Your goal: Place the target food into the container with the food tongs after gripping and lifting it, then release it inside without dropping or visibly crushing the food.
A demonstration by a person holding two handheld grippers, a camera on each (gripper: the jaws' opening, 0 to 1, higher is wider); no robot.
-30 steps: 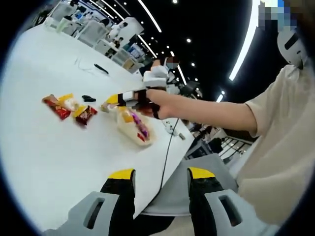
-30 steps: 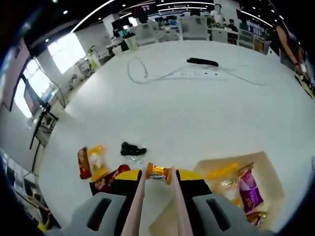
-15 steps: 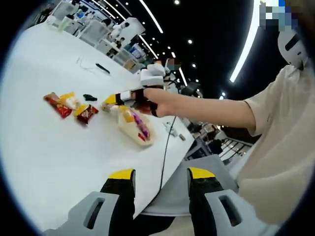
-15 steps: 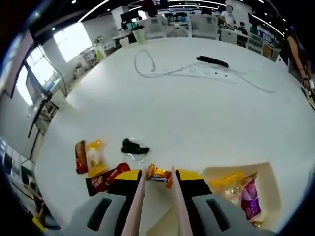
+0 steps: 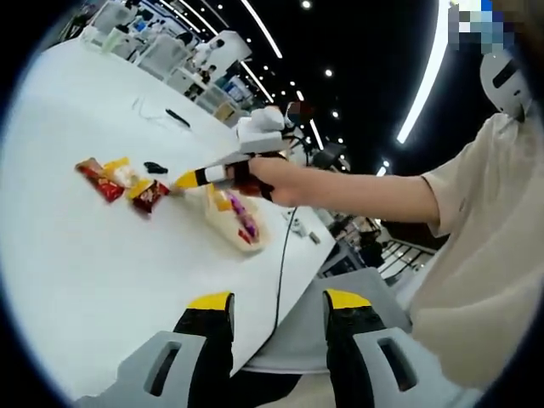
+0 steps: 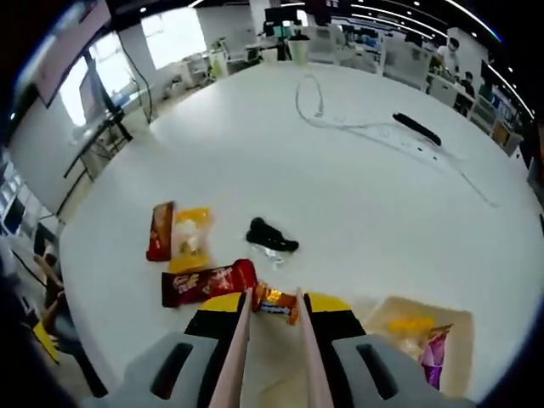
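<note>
Right gripper (image 6: 274, 308), at bottom centre of the right gripper view, is clenched on the food tongs (image 6: 240, 348), whose tips pinch an orange-wrapped candy (image 6: 275, 301) above the white table (image 6: 357, 195). The container (image 6: 425, 344) sits at lower right, holding snacks. Left gripper (image 5: 276, 310) stands released, grasping nothing, at bottom centre of its view.

right gripper (image 6: 274, 308) swung away from the container (image 6: 422, 340) — candy (image 6: 274, 300) still pinched in the tongs (image 6: 242, 357), now beside the red packet (image 6: 208, 281).
</note>
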